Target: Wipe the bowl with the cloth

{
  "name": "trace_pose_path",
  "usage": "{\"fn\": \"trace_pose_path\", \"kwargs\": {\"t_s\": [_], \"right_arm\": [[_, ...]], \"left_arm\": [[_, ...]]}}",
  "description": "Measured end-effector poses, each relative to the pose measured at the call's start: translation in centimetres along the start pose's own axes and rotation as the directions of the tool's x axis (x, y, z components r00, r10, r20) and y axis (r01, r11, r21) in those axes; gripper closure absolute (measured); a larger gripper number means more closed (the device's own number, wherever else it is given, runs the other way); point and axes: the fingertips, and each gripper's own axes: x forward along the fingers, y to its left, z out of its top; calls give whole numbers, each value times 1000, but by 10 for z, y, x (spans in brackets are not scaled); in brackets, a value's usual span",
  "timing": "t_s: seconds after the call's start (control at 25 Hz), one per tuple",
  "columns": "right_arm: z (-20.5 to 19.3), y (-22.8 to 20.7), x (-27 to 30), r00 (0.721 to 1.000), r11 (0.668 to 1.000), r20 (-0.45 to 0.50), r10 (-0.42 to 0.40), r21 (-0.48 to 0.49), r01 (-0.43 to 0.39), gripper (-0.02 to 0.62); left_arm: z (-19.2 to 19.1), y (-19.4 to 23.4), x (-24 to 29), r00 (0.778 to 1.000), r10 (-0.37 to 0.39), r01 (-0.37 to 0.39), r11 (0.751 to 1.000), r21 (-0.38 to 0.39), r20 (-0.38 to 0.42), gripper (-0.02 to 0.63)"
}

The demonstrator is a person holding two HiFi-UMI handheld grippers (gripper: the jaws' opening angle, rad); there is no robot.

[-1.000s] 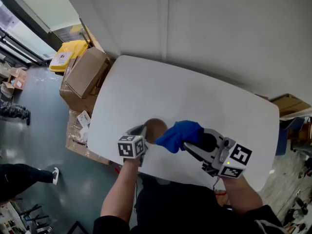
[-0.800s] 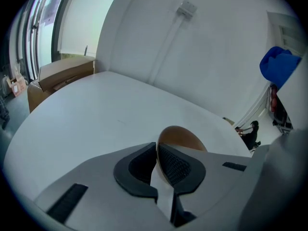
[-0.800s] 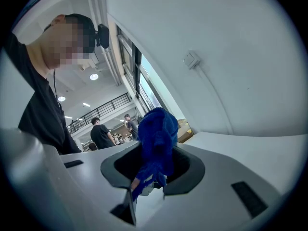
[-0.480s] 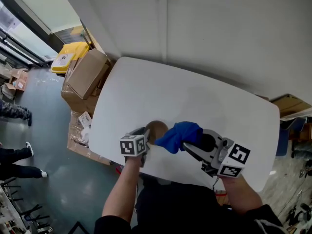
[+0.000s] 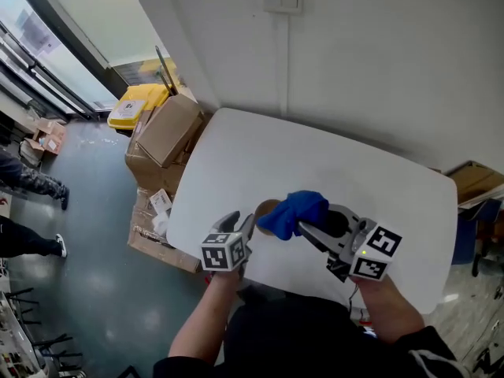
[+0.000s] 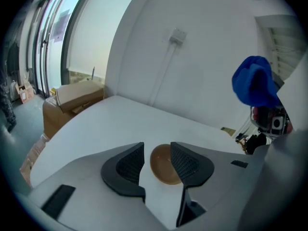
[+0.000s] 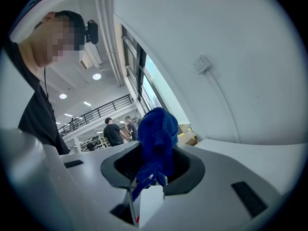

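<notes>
The bowl (image 5: 266,209) is set on the bench (image 5: 331,164) at twelve o'clock of the left claw (image 5: 240,224), whose opening jaws are not pressed on it. The cloth (image 5: 295,209), at the bowl's three o'clock, is clenched by the right claw (image 5: 309,228).

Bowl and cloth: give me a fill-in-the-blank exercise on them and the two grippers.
1. The right gripper is shut on a cloth coloured ___.
2. The brown bowl sits on the white ___.
3. The left gripper, its jaws opening, has both pads clear of the bowl, so it holds ___.

Missing words: blue; table; nothing.
</notes>
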Motion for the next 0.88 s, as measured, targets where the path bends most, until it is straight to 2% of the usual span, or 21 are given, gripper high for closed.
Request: {"fn": "trace_pose_path", "kwargs": {"t_s": [0.24,0.48,0.72,0.88], "right_arm": [[14,43,25,999,998,42,26,-64,-23,483],[20,96,46,994,989,56,93,-117,-86,483],[36,152,54,984,974,94,149,-184,-130,483],[53,191,55,974,953,131,184,-268,-144,483]], "left_arm": [[25,-14,-91,987,-14,2,997,78,160,426],[36,-15,-175,962,9,-61,982,180,274,428],[56,-15,-252,914,30,-128,967,219,404,453],[60,-4,-287,884,53,-161,967,195,465,477]]}}
